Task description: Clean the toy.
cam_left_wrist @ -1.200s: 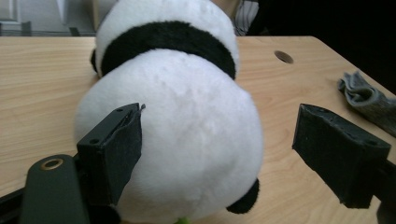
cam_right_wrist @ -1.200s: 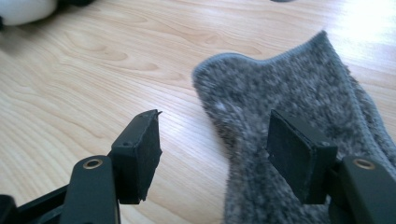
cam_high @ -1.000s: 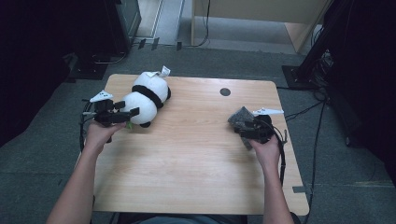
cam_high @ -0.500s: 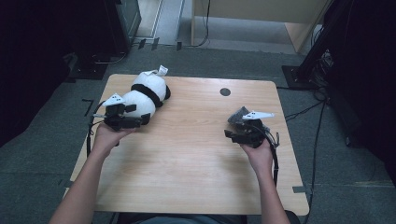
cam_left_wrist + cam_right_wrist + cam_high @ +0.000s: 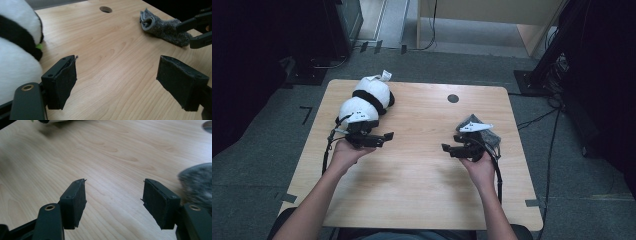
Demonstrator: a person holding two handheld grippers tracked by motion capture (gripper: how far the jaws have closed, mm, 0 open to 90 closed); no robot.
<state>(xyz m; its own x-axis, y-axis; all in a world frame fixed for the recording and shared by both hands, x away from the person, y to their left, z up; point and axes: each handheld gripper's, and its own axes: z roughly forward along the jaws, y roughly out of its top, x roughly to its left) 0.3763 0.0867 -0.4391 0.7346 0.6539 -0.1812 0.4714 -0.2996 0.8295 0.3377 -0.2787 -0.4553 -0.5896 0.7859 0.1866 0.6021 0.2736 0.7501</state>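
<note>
Grey sock [image 5: 479, 131] lies crumpled on the right half of the wooden table [image 5: 422, 190], just beyond the right gripper [image 5: 447, 148], whose body partly covers it in the high view. In the left gripper view the sock [image 5: 165, 29] rests flat on the wood with its rolled cuff opening turned toward the table's middle, and the far gripper's black jaws reach in beside its other end. In the right gripper view the sock [image 5: 197, 182] appears as a blurred grey mass at the right edge, outside the jaws and not between them. Both jaws of the right gripper [image 5: 113, 195] stand apart with only bare wood in the gap. The left gripper [image 5: 388, 136] is held over the table's left half, pointing toward the middle; its jaws stand wide with nothing between them [image 5: 116, 82]. A black-and-white plush toy [image 5: 364, 102] sits just behind the left gripper near the table's far left corner, well apart from the sock.
</note>
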